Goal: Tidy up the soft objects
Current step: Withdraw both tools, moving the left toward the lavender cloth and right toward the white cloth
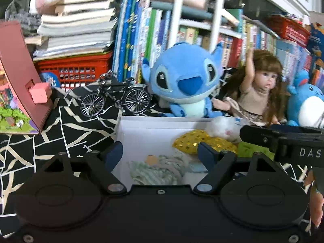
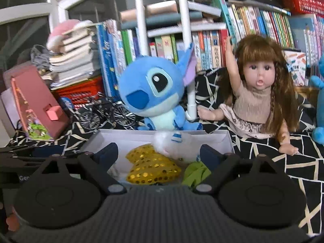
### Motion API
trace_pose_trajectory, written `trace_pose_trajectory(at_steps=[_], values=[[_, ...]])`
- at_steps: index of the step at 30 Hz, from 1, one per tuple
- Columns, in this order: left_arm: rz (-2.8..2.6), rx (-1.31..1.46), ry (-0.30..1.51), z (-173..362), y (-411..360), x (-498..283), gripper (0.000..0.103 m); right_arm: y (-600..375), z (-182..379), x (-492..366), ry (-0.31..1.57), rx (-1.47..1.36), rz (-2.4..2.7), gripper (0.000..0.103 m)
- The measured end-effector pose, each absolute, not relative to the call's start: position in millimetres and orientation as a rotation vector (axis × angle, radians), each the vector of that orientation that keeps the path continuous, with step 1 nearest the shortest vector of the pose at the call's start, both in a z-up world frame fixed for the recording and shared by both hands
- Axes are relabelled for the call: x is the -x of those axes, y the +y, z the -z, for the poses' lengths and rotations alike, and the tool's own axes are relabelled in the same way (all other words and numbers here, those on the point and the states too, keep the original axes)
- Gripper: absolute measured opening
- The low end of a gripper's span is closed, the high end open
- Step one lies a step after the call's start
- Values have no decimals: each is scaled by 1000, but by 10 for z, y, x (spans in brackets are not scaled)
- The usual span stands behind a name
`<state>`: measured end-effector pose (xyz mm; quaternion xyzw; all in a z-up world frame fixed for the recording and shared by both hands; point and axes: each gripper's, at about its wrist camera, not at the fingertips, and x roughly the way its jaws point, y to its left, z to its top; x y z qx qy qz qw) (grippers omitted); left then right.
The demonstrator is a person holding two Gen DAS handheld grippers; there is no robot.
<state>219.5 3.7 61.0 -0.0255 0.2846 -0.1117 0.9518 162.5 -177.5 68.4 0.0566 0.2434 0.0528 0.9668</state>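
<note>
my left gripper (image 1: 161, 155) points forward and a bit downward, its two dark blue fingers (image 1: 114, 151) spread wide with nothing pinched between them. my right gripper (image 2: 159, 154) sits at much the same tilt, jaws also wide apart and gripping nothing. the two tools are side by side: in the left view the right gripper's black body pokes in just to the right of my left fingers, and the left one shows at the left edge of the right view. fingertips of my hand (image 1: 317, 208) show at the right edge.
</note>
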Motion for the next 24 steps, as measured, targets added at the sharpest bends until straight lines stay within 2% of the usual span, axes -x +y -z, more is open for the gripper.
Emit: trace_pose_trajectory(at_steps=[14, 24], values=[[308, -7, 500, -610, -64, -1342, 83, -1727, -740, -935, 394, -46, -135, 96], [351, -40, 479, -466, -118, -823, 84, -1700, -592, -623, 396, 21, -133, 96]])
